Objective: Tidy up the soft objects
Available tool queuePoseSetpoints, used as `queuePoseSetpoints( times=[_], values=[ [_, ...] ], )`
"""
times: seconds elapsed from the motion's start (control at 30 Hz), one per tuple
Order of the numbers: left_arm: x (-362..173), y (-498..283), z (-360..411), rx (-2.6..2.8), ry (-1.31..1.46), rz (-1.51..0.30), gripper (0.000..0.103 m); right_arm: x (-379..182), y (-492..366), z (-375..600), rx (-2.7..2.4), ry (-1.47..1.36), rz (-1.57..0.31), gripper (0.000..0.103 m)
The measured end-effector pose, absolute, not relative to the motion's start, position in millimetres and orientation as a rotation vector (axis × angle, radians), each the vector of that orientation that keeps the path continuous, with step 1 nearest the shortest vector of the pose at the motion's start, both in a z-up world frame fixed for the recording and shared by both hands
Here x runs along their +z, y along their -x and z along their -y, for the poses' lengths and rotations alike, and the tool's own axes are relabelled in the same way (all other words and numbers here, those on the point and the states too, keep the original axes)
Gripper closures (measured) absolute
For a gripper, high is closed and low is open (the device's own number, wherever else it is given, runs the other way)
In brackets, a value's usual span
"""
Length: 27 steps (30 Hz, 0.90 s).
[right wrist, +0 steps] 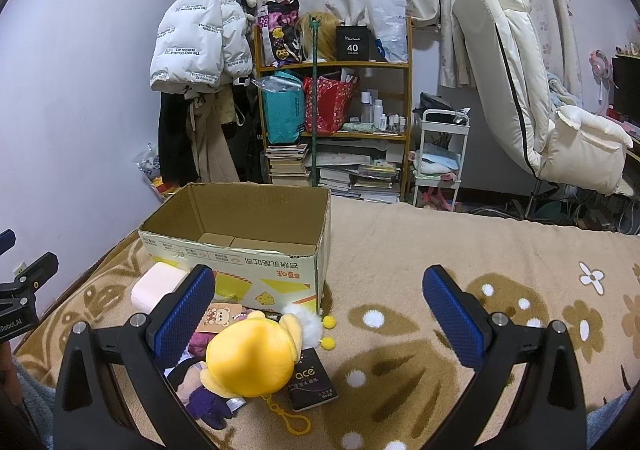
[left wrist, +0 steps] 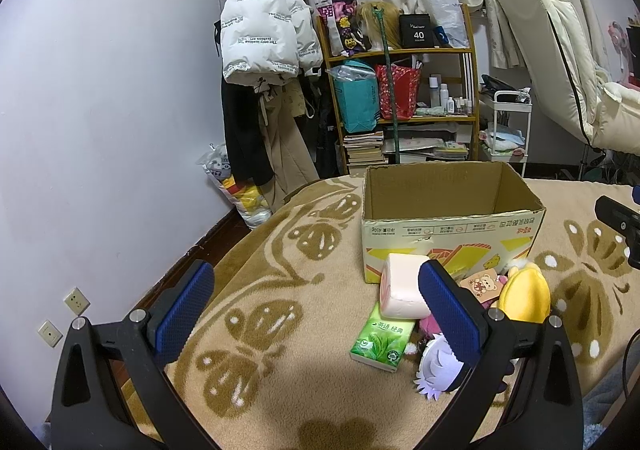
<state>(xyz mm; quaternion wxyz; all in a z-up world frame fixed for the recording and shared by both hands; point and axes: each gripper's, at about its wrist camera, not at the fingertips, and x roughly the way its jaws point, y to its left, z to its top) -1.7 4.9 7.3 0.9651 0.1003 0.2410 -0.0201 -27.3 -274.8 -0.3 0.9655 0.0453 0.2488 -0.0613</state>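
Bed blanket [right wrist: 440,234] holds an empty cardboard box [right wrist: 240,218]. Both tools, left tool [left wrist: 316,306] and right tool [right wrist: 318,310], gape apart, empty. Yellow plush [right wrist: 250,360] looks light, squashy; pinch its round middle.

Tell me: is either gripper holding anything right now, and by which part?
Nothing is held. The left gripper and the right gripper are both open with empty jaws, above the blanket.

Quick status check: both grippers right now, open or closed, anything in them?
Left gripper: open, holding nothing, above the blanket.
Right gripper: open, holding nothing, over the yellow plush near the cardboard box.
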Motion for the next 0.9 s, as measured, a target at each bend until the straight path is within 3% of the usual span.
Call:
queuePoseSetpoints(
  times=[0.9],
  values=[
    [13, 2, -16, -0.034, -0.203, -0.486, 0.002, -3, 27, 278, -0.125, -0.084, -0.497, 0.000]
  ],
)
